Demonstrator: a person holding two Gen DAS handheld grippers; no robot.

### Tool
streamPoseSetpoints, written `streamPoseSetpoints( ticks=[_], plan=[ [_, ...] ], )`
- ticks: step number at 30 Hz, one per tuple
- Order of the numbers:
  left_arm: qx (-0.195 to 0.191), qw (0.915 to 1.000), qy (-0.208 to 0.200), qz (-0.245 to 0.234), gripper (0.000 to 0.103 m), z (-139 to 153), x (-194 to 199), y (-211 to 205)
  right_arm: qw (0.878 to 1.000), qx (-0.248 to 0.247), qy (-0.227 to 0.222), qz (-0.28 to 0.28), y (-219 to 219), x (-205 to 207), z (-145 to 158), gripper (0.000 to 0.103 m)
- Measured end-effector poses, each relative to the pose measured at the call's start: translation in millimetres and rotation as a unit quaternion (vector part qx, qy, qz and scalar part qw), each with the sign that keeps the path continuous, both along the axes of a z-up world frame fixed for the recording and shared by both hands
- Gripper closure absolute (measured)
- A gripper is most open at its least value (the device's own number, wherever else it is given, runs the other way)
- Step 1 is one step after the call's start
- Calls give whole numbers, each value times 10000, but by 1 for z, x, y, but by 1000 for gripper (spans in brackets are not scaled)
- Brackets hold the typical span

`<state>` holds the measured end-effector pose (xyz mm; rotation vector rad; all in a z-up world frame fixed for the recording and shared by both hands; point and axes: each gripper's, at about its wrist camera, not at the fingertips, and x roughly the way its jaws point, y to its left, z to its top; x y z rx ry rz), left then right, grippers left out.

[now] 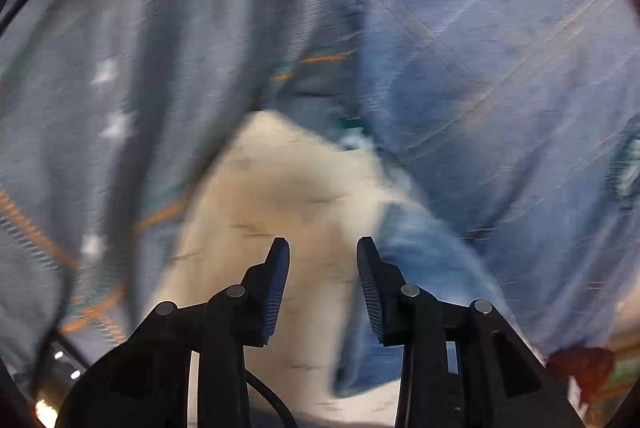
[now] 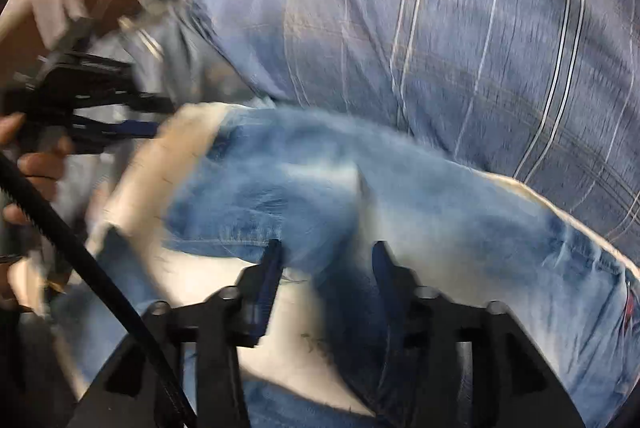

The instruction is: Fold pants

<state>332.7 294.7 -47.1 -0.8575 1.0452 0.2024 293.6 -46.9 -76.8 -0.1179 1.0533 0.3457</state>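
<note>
The jeans lie bunched on a blue striped sheet, pale lining showing. Both the left gripper and the right gripper hang over them, jaws apart, holding nothing.

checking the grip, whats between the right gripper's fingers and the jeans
Nothing shows between them: in the right wrist view the right gripper stands open, with the jeans directly beyond its fingers. Blur hides whether they touch.
</note>
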Motion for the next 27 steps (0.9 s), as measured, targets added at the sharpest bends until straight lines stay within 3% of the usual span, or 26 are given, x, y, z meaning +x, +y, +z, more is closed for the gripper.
streamPoseSetpoints(
  ticks=[2, 3, 4, 5, 7, 10, 14, 15, 16, 17, 19, 23, 25, 27],
  plan=[
    [-94, 9999, -102, -100, 67, 5, -8, -2, 9997, 176, -114, 85, 7, -8, 6, 50],
    [-75, 9998, -148, -144, 63, 9, -13, -7, 9995, 184, -232, 131, 9, -13, 11, 36],
    [-49, 9997, -169, -171, 51, 13, -16, -11, 9991, 154, -354, 170, 12, -16, 17, 24],
    [-21, 9995, -178, -248, 38, 13, -20, -20, 9981, 87, -563, 223, 16, -24, 26, 22],
    [-8, 9982, -61, -592, 35, 8, -21, -37, 9976, 17, -567, 403, 22, -24, 27, 22],
    [-212, 9925, 196, -1188, 36, -9, -19, -68, 9958, -680, -473, 397, 27, -22, 14, 29],
    [171, 9881, 644, -1383, 40, -35, -5, -93, 9985, -505, -182, 135, 8, -30, -3, 40],
    [311, 9896, 588, -1278, 43, -32, -3, -97, 9981, -595, -97, 83, 5, -31, -11, 59],
    [415, 9898, 530, -1257, 77, -29, -3, -101, 9978, -654, -17, 44, 3, -30, -16, 91],
    [431, 9884, 449, -1386, 96, -26, -2, -104, 9977, -673, 108, -47, 0, -27, -24, 100],
    [622, 9885, 403, -1316, 101, -18, -4, -101, 9985, -508, 121, -143, -3, -25, -19, 100],
    [1444, 9882, -164, -488, 103, 26, -20, -73, 9994, -261, -129, -166, -10, -37, 5, 100],
    [1989, 9798, 65, -184, 103, 25, -26, -65, 9996, -189, -53, -194, -13, -41, 4, 99],
    [1866, 9818, 328, -163, 103, 13, -25, -64, 9997, -60, 122, -180, -14, -41, -9, 92]
  ],
)
